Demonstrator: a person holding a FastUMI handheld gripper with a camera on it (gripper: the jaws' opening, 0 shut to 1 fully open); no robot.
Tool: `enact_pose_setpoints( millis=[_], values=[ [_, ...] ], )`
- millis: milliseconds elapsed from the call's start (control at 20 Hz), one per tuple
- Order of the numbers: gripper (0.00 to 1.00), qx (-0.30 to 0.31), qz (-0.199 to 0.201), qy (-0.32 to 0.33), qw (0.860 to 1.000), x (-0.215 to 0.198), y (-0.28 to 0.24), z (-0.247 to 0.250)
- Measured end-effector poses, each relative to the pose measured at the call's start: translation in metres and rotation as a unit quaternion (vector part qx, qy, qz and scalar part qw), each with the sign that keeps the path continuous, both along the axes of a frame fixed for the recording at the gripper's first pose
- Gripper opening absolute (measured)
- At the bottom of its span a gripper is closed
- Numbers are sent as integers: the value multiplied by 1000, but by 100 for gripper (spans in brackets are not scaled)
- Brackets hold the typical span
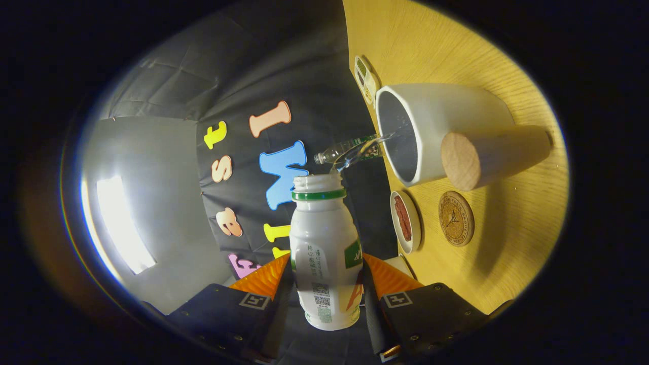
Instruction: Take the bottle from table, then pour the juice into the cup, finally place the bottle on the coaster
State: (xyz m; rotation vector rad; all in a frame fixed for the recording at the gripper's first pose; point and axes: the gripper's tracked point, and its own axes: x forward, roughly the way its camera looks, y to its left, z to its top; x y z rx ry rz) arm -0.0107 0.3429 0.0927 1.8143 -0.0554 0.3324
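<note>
Wooden table appears rolled sideways; hand-held gripper clamps both fingers on bottle, clear stream arcing into cup. Hold tilt steady, mouth near rim; coaster waits beside.

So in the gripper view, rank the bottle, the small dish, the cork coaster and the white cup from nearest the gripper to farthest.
1. Bottle: held between the fingers of the gripper, tipped toward the cup.
2. Small dish: just ahead, beside the bottle.
3. Cork coaster: next to the dish; too close to call against it.
4. White cup: beyond both, receiving the stream.
</note>
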Motion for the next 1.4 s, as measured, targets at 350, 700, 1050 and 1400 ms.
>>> enact_pose_setpoints(
  millis=[350, 700, 1050, 1400],
  values=[
    [66, 10, 3, -1, 1000, 0, 2, 2],
    [66, 17, 5, -2, 1000, 1, 4, 4],
    [66, 27, 5, -3, 1000, 1, 4, 5],
    [66, 36, 6, -4, 999, 2, 6, 7]
  ],
)
